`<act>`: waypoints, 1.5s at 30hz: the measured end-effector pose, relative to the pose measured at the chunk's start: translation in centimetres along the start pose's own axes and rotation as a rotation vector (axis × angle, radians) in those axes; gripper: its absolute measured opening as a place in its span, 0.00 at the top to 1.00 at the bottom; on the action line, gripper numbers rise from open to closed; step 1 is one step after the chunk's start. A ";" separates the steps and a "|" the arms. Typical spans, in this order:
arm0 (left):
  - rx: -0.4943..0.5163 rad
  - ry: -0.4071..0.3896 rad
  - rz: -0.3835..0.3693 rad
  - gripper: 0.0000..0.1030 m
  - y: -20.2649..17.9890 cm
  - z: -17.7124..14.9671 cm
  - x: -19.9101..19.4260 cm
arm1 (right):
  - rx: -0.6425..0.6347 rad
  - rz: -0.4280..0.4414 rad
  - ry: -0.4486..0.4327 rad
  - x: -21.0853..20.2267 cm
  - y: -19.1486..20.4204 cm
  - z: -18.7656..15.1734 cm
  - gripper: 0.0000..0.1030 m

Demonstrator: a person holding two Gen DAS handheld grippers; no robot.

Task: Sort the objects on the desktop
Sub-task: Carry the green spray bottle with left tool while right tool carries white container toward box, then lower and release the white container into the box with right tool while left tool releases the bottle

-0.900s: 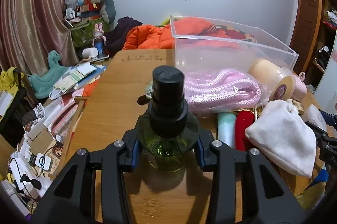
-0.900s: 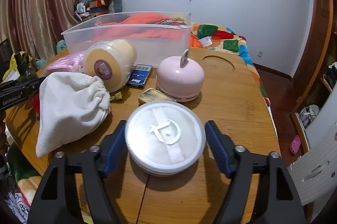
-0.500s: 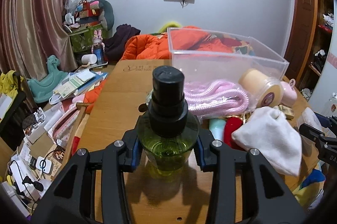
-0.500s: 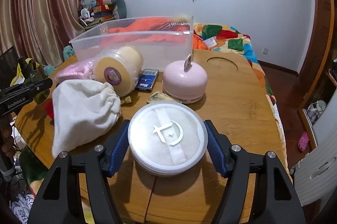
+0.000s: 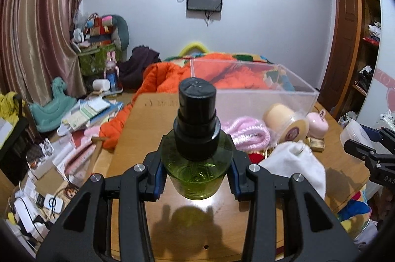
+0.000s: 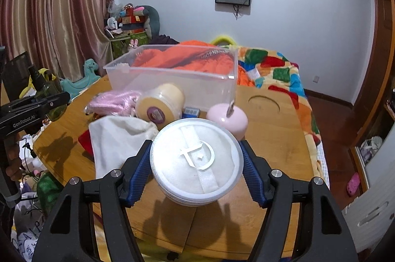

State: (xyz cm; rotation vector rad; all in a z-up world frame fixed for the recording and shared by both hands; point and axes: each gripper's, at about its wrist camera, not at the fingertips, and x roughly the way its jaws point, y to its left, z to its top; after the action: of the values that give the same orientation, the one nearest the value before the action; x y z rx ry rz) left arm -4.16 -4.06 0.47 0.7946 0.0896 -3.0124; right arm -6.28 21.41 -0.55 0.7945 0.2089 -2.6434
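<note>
Left gripper [image 5: 197, 178] pinches the green bottle [image 5: 197, 170], right gripper [image 6: 196, 174] the round white case [image 6: 196, 159], both lifted; clear bin [image 6: 172, 79] ahead apparently empty, remaining clutter unsorted.

Both grippers are matte black plastic with silver round-head screws. The left gripper [image 5: 196, 184] has smooth blue pads [image 5: 160, 178]. The right gripper [image 6: 196, 174] has ribbed ones [image 6: 138, 178].
</note>
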 end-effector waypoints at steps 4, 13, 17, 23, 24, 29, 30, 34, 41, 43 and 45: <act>0.000 -0.009 -0.040 0.61 -0.1 1.3 -0.1 | -0.016 0.005 -0.015 -0.4 0.1 1.0 0.38; 0.022 -0.023 -0.118 0.61 -0.5 5.0 1.1 | -0.045 0.037 -0.051 0.1 -0.2 4.7 0.38; 0.038 -0.025 -0.144 0.61 -0.9 6.4 1.7 | -0.047 0.046 -0.068 0.9 -0.6 6.8 0.38; 0.074 -0.031 -0.163 0.61 -1.7 8.4 2.7 | -0.022 0.078 -0.081 2.0 -1.7 9.8 0.38; 0.075 -0.027 -0.175 0.61 -1.7 8.8 2.9 | -0.020 0.079 -0.084 2.4 -1.9 10.3 0.38; 0.087 0.011 -0.213 0.61 -2.1 10.3 4.8 | -0.015 0.089 -0.070 4.5 -2.4 12.1 0.38; 0.096 0.009 -0.206 0.61 -2.3 10.6 5.1 | -0.016 0.089 -0.063 4.9 -2.3 12.3 0.38; 0.120 0.011 -0.202 0.61 -2.8 11.5 6.4 | -0.031 0.086 -0.036 7.0 -2.4 13.0 0.38; 0.121 0.074 -0.212 0.61 -3.1 12.3 10.0 | -0.027 0.101 0.034 11.2 -2.9 13.5 0.38; 0.114 0.103 -0.215 0.61 -3.2 12.3 11.0 | -0.033 0.100 0.055 12.2 -3.0 13.5 0.38; 0.105 0.141 -0.223 0.61 -3.3 12.3 12.4 | -0.042 0.091 0.084 13.6 -3.0 13.6 0.38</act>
State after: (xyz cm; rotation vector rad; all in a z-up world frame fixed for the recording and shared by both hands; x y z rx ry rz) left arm -21.10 -1.64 5.23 1.0746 0.0239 -3.1867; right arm -24.75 16.69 3.25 0.8811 0.2437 -2.5154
